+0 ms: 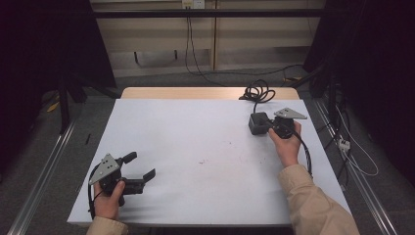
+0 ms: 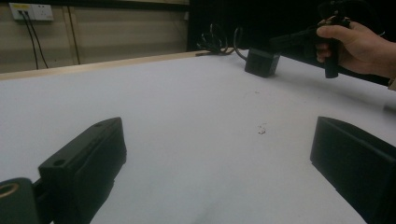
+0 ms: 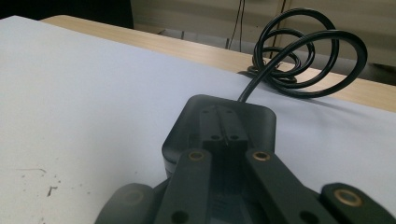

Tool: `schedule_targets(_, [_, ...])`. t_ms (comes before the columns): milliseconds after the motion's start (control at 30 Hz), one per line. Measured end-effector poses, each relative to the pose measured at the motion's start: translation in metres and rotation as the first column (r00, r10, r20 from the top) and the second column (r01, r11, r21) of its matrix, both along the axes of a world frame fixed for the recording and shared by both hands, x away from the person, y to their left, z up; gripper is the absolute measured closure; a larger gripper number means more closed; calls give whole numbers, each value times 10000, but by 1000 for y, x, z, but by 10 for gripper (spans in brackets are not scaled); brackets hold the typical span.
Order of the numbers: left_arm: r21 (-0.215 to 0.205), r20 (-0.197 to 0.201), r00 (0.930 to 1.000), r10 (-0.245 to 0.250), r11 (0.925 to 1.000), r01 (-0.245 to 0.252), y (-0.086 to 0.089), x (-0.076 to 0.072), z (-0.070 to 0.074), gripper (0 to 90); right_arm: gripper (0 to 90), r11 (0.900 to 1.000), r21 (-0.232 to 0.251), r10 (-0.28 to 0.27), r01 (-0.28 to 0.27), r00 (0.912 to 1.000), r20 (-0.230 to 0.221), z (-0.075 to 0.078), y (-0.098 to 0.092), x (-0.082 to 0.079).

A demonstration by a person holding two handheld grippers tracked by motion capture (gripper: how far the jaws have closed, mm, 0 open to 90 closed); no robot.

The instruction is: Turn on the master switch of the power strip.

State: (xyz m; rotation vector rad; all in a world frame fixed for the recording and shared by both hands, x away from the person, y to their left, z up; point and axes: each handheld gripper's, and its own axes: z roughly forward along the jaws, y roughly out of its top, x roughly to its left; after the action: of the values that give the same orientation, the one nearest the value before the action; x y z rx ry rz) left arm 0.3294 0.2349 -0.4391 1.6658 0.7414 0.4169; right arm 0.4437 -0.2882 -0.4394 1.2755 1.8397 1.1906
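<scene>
— Pale wall panels and loose cables run behind the worktop (image 1: pixel 195 147), which is covered by a white sheet with a strip of bare wood along its far edge. What does the high view give you?

— The left tool (image 1: pixel 139 167) sits near the front left corner, held by the left hand (image 1: pixel 108 198), its jaws spread wide with only white sheet between them. The right tool (image 1: pixel 266 125) is far right, held by the right hand (image 1: pixel 288 143), with its tip at a black power adapter (image 1: pixel 258 123). A coiled black cable (image 1: pixel 258 91) lies just beyond it on the wooden strip.

— And the left gripper view?

— Both black jaws rise from the bottom corners, well apart, nothing between them. Across the sheet I see the adapter (image 2: pixel 261 61), and the right hand (image 2: pixel 357 46) holding its handle just beside it. A small reddish mark (image 2: pixel 261 130) stains the sheet mid-way.

— The right gripper view?

— The jaws lie pressed together over the top of the adapter (image 3: pixel 224 128), which stands on the white sheet. I cannot tell whether they touch it. Its cord runs back to the coil (image 3: pixel 303 51) on the wooden edge. A few dark specks (image 3: pixel 49 186) mark the sheet at the left.
</scene>
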Motion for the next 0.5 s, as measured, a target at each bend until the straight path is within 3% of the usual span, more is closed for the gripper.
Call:
schedule_targets(233, [-29, -10, 10000, 54, 10000, -54, 1, -1, 0, 31, 896, 9993, 361, 11, -11, 10000, 17, 1, -3, -2])
schedule_targets(300, [-28, 1, 10000, 53, 10000, -53, 1, -1, 0, 31, 806, 9987, 503, -66, 69, 10000, -51, 3, -3, -2])
schedule_targets(500, [-12, 5, 10000, 61, 10000, -61, 2, -1, 0, 31, 736, 9972, 749, -53, 66, 9998, -186, 3, 0, -4])
